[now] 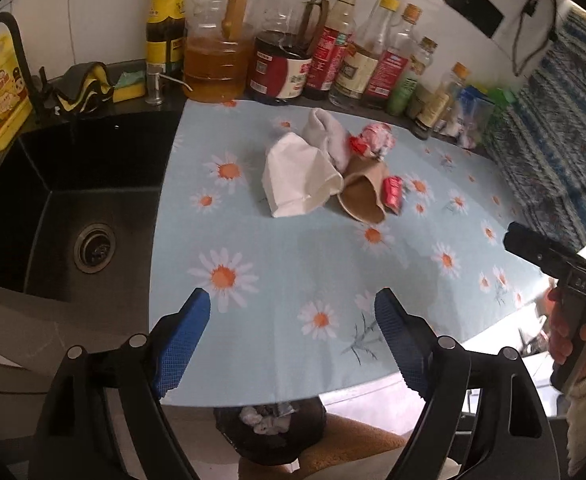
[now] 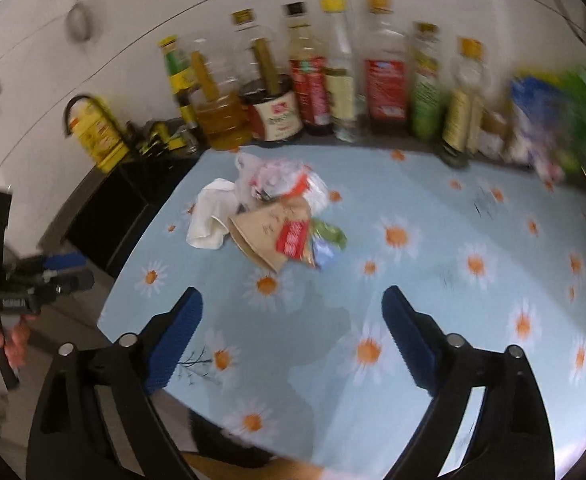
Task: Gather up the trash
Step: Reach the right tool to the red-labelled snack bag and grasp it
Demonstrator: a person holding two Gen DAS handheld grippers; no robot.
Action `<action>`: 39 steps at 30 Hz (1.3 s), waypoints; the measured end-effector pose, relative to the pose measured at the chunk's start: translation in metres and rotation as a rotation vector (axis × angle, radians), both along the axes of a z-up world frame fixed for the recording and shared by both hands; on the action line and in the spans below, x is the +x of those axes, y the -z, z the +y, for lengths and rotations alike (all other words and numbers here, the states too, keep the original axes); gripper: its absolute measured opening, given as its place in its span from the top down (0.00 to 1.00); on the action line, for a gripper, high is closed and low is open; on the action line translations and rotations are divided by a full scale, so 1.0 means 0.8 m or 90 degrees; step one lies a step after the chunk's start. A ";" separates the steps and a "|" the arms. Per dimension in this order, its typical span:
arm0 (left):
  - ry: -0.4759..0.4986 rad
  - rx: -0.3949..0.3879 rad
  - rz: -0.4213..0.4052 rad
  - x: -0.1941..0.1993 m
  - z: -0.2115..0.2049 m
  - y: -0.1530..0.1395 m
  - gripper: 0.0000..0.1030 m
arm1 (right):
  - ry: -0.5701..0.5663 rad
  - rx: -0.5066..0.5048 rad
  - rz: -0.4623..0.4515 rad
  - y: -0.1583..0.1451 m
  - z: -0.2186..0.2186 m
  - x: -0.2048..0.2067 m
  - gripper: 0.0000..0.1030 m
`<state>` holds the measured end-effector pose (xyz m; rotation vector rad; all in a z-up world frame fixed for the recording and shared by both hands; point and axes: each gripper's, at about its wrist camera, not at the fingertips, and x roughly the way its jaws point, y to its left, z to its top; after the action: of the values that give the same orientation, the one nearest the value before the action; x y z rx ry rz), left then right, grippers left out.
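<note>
Trash pile sits mid-counter on the daisy-print cloth [image 1: 293, 264], toward the back. Front and left, a white paper bag [image 1: 299, 178] lies on its side, mouth facing the brown paper cup [image 1: 367, 190], which is tipped over and touching it. A red wrapper [image 1: 392, 194] leans on the cup's right flank. Behind them, a pale crumpled piece [image 1: 329, 136] and a red-and-white crumpled wrapper [image 1: 373, 142], all bunched together. From the right wrist view the same heap is smeared by motion blur; green and blue scraps [image 2: 327, 240] show at its right edge, but what they are I can't make out.

Left gripper [image 1: 293, 304] hovers over the near part of the cloth, blue pads [image 1: 187, 340] spread wide, nothing between them, well short of the pile. Right gripper [image 2: 293, 304], same story: fingers splayed wide and empty, above the cloth, apart from the heap. A hand [image 1: 573, 340] grips the right tool's handle at the frame edge, partly cut off.

Below the counter's near edge, a dark bin [image 1: 271, 436] peeks out with crumpled bits inside, mostly hidden by the cloth's edge. Black sink [image 1: 65, 216] to the left, a row of bottles [image 1: 285, 48] along the back wall, labels unreadable.
</note>
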<state>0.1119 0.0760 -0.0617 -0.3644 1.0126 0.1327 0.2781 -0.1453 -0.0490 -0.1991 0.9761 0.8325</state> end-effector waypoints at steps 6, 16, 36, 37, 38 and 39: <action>-0.052 -0.007 0.021 0.028 0.007 0.004 0.14 | -0.176 -0.071 -0.065 0.038 0.045 0.029 0.11; -0.127 0.008 0.061 0.069 0.015 0.022 0.14 | -0.318 -0.127 -0.065 0.113 0.091 0.079 0.12; -0.168 0.020 0.100 0.110 0.006 0.037 0.14 | -0.406 -0.124 -0.059 0.146 0.101 0.096 0.42; -0.169 0.021 0.101 0.112 0.006 0.037 0.14 | -0.409 -0.120 -0.055 0.146 0.101 0.097 0.43; -0.169 0.022 0.102 0.113 0.006 0.037 0.14 | -0.410 -0.118 -0.054 0.145 0.100 0.097 0.44; -0.169 0.023 0.103 0.116 0.006 0.037 0.14 | -0.407 -0.117 -0.053 0.145 0.099 0.097 0.44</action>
<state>0.2043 0.0811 -0.0912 -0.4603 1.1165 0.4246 0.3561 -0.0662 -0.1646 -0.7251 0.9172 1.3019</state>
